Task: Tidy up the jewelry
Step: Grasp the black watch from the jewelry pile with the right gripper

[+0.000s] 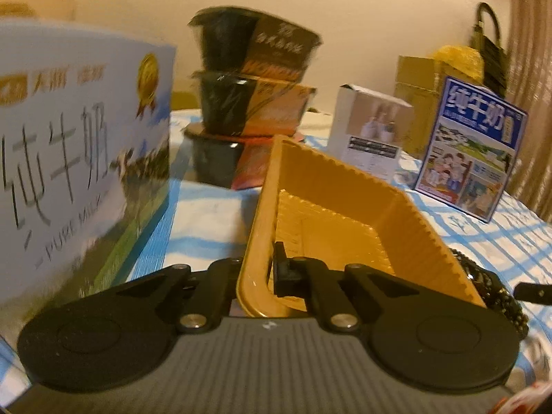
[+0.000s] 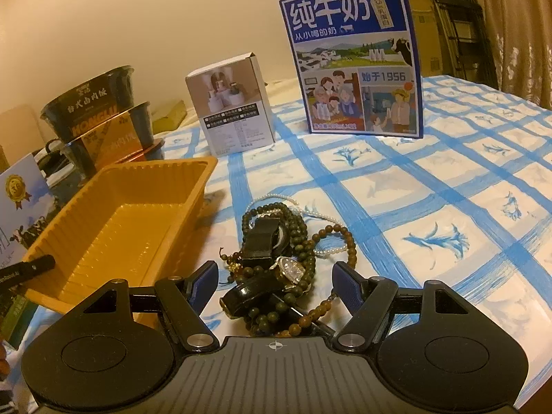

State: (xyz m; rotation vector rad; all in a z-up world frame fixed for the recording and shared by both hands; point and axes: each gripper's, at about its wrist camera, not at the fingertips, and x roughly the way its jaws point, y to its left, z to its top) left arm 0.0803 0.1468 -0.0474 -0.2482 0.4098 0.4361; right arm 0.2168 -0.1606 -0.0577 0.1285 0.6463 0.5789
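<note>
Right gripper [image 2: 274,284] open, jaws straddling the jewelry heap [image 2: 276,258] on the checked worktop [image 2: 448,189] — beads, watch, pearl strand; limp, tangle-prone, so take a thick bunch. Left gripper [image 1: 257,269] clamped on the near rim of the yellow tray [image 2: 120,220] — light, thin, likely flexes. Milk carton [image 2: 355,58] beyond.

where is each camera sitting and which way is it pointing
Left wrist: rides on the left gripper, looking along its fingers, shut on the near rim of the ribbed orange plastic tray.
Right wrist: rides on the right gripper, jaws open, angled down at the tangled pile of bead necklaces and watches on the blue-checked cloth.
Shared: tray, stacked black bowls, white box, blue milk carton.
</note>
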